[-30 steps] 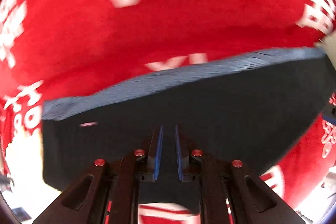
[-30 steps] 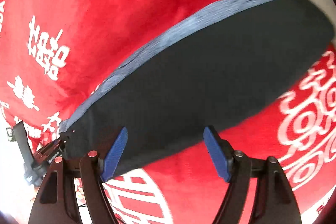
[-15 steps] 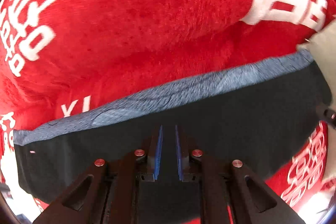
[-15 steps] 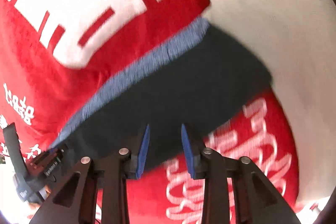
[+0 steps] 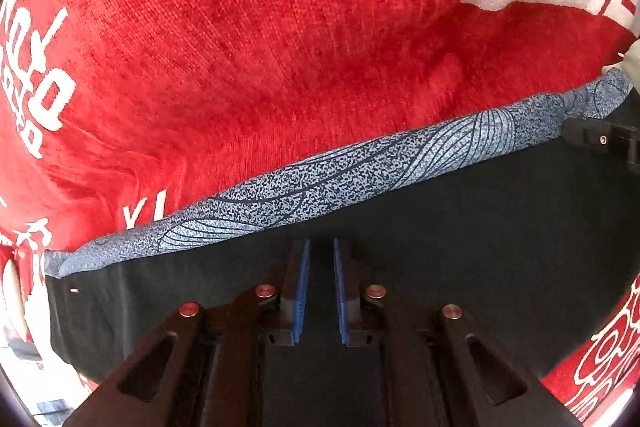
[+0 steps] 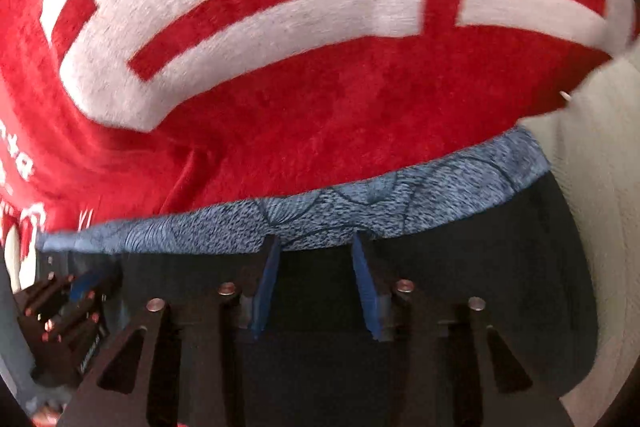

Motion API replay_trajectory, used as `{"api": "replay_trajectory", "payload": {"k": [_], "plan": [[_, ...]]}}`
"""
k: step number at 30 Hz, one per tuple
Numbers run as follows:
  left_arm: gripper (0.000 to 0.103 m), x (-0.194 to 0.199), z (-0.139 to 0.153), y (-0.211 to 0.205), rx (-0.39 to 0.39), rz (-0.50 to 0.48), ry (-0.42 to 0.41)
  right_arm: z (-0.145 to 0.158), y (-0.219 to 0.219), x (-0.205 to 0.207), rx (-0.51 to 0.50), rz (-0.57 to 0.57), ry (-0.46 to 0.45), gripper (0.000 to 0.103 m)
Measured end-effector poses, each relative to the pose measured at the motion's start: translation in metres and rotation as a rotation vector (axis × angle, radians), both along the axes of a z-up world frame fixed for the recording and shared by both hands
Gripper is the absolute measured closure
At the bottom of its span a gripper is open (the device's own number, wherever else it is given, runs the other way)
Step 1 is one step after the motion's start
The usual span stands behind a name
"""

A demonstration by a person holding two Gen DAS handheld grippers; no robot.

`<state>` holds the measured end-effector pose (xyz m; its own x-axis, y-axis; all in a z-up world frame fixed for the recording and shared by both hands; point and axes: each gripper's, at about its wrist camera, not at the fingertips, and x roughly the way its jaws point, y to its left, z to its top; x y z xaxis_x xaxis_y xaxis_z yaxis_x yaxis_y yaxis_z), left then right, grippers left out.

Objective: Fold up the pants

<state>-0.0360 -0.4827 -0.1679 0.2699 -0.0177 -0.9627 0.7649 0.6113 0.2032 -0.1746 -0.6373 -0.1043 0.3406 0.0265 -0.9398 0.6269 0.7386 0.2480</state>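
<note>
My left gripper (image 5: pixel 320 247) fingers sit nearly together, pinching the dark pants (image 5: pixel 460 227), angled steeply down over the red blanket (image 5: pixel 260 47). My right gripper (image 6: pixel 314 243) fingers stand apart, having just been opening, pants beneath them, pads not pressing.

Both tools share one build. The left gripper (image 5: pixel 320 247) has black angular arms with cut-out slots, round copper-coloured screw heads along the top, and thin blue pads (image 5: pixel 301 291) lining its fingers. The right gripper (image 6: pixel 314 247) matches: black frame, copper screws, blue pads (image 6: pixel 366 291).
</note>
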Motion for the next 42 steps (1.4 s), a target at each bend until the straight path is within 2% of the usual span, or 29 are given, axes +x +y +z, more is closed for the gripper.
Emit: {"api": "replay_trajectory", "payload": {"k": [2,3,5,7,8,9,10,12,14,17,19,20,23,28,31,33,34,40,42], "plan": [[0.089,0.004,0.006,-0.001,0.016,0.009,-0.002,0.001,-0.001,0.013,0.032,0.026,0.026,0.053],[0.089,0.003,0.012,-0.005,-0.002,0.017,0.008,0.005,0.000,0.018,0.031,0.037,0.040,0.050],[0.089,0.003,0.025,-0.016,-0.064,0.035,0.032,0.014,0.006,0.025,0.031,0.068,-0.011,0.050],[0.089,0.004,0.027,-0.030,-0.086,0.042,0.052,0.019,0.013,0.034,0.020,0.081,-0.048,0.050],[0.089,0.003,0.022,-0.040,-0.084,0.045,0.068,0.018,0.016,0.041,0.027,0.088,-0.052,0.054],[0.089,0.004,0.017,-0.045,-0.073,0.047,0.076,0.015,0.017,0.044,0.033,0.087,-0.047,0.065],[0.089,0.004,0.011,-0.050,-0.060,0.049,0.075,0.011,0.017,0.050,0.023,0.074,-0.021,0.072],[0.089,0.003,0.006,-0.055,-0.058,0.049,0.056,0.002,0.008,0.048,0.009,0.023,0.013,0.099],[0.089,0.000,0.007,-0.055,-0.068,0.033,0.051,0.003,-0.011,0.038,-0.018,-0.033,0.027,0.100],[0.089,0.006,-0.001,-0.043,-0.078,-0.005,0.045,0.009,-0.043,0.010,-0.119,-0.132,0.091,0.100],[0.089,0.003,0.000,-0.044,-0.076,-0.013,0.044,0.012,-0.063,-0.005,-0.147,-0.193,0.126,0.101],[0.089,0.000,0.002,-0.046,-0.075,-0.011,0.046,0.014,-0.068,-0.008,-0.138,-0.208,0.115,0.101],[0.089,-0.004,0.003,-0.045,-0.073,-0.002,0.049,0.025,-0.066,-0.015,-0.119,-0.214,0.082,0.096],[0.089,-0.007,0.007,-0.049,-0.066,-0.011,0.039,0.038,-0.045,-0.034,-0.038,-0.270,0.028,0.095],[0.089,-0.002,0.000,-0.046,-0.081,-0.020,0.028,0.046,-0.022,-0.050,-0.004,-0.283,0.010,0.081],[0.089,-0.005,0.002,-0.044,-0.080,-0.021,0.025,0.052,-0.002,-0.056,-0.001,-0.275,0.005,0.059],[0.089,-0.005,0.004,-0.044,-0.076,-0.013,0.028,0.056,0.005,-0.061,-0.002,-0.272,0.002,0.055],[0.089,-0.010,0.020,-0.036,-0.070,0.017,0.083,0.065,0.037,-0.091,0.065,-0.289,-0.040,0.051],[0.089,-0.016,0.025,-0.032,-0.065,0.009,0.093,0.067,0.038,-0.099,0.085,-0.307,-0.057,0.046]]}}
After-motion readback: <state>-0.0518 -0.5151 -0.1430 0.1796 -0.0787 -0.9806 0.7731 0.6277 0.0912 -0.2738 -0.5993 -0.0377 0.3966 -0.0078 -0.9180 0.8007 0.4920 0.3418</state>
